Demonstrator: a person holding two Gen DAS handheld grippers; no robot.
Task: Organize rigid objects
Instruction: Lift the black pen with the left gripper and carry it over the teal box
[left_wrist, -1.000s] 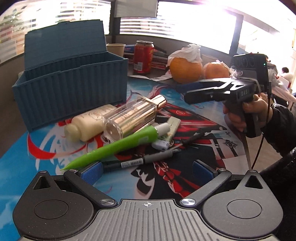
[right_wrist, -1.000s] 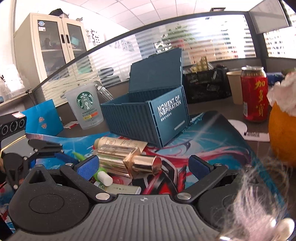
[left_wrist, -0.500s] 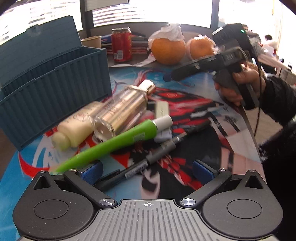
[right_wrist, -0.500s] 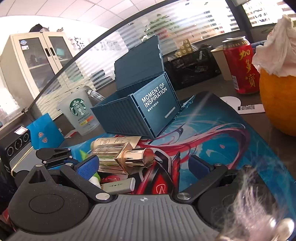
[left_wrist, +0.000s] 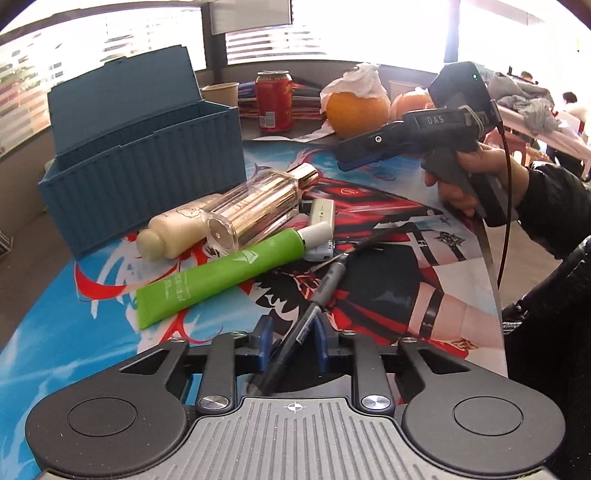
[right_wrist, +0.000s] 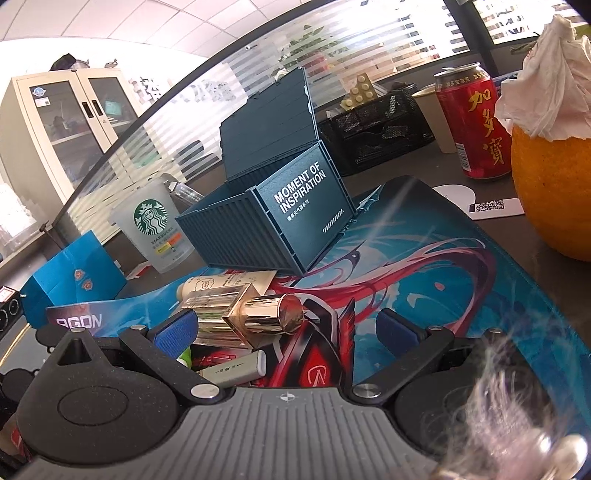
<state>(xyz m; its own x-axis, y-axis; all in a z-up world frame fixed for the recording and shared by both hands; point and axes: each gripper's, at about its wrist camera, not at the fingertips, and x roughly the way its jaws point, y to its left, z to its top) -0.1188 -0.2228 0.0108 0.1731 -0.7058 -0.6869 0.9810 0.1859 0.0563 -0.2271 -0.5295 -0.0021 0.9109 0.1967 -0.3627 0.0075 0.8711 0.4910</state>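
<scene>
**Left claw pinching the marker, right claw spread over the pile**

Your left claw (left_wrist: 291, 341) has just been closing, and the black marker (left_wrist: 325, 291) now sits pinched between its blue pads. The marker's rear end disappears under the claw body, so you cannot see how much of it is behind the grip; its tip points up the printed mat (left_wrist: 388, 295) toward the pile.

Just beyond it lie the green tube (left_wrist: 221, 273), the clear gold-capped bottle (left_wrist: 255, 206), the cream bottle (left_wrist: 173, 232) and a small white device (left_wrist: 322, 214), overlapping one another. The blue container box (left_wrist: 147, 170) stands open behind them, lid upright.

Your right claw (right_wrist: 286, 330) is spread wide and holds nothing; the gold cap (right_wrist: 275, 314) lies between its pads without touching either. The green tube is mostly hidden there.

The mat to the right of the pile is bare up to its edge.
</scene>
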